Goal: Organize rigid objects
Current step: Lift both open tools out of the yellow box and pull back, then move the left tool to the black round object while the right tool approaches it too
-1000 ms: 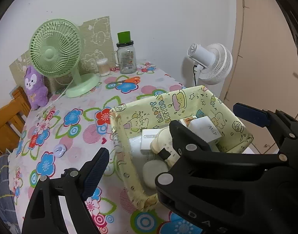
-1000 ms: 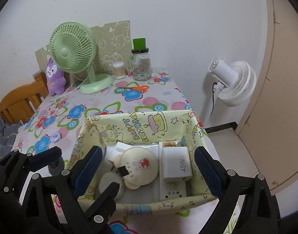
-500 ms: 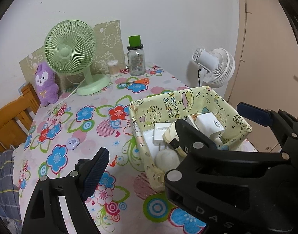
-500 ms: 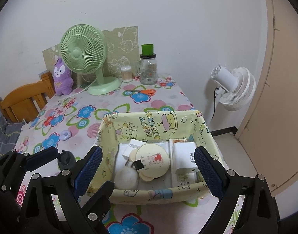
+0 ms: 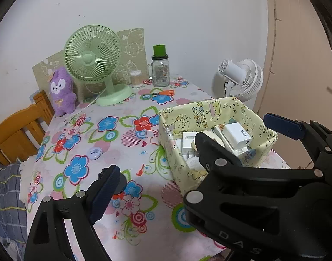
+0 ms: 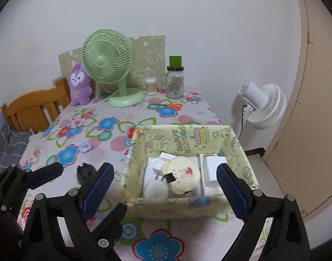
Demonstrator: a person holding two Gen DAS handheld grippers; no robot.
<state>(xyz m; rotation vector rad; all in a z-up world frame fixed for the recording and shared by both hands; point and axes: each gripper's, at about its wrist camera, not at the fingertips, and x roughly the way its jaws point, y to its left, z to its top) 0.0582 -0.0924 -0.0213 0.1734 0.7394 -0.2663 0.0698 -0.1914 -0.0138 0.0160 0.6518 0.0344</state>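
A yellow cartoon-print fabric basket stands at the table's right edge. It holds white chargers, a round cream case and a white puck. A small dark round object and a lilac oval item lie on the floral tablecloth to the basket's left. My right gripper is open and empty, held above the basket's near side. My left gripper is open and empty, with the right gripper's body crossing in front of it.
At the back stand a green desk fan, a purple plush, a glass jar with a green lid, a cotton-swab tub and orange scissors. A wooden chair is left; a white fan is right.
Both grippers have pulled back and up from the basket, so more of the table shows. Both stay open and empty. The basket's contents have not moved.
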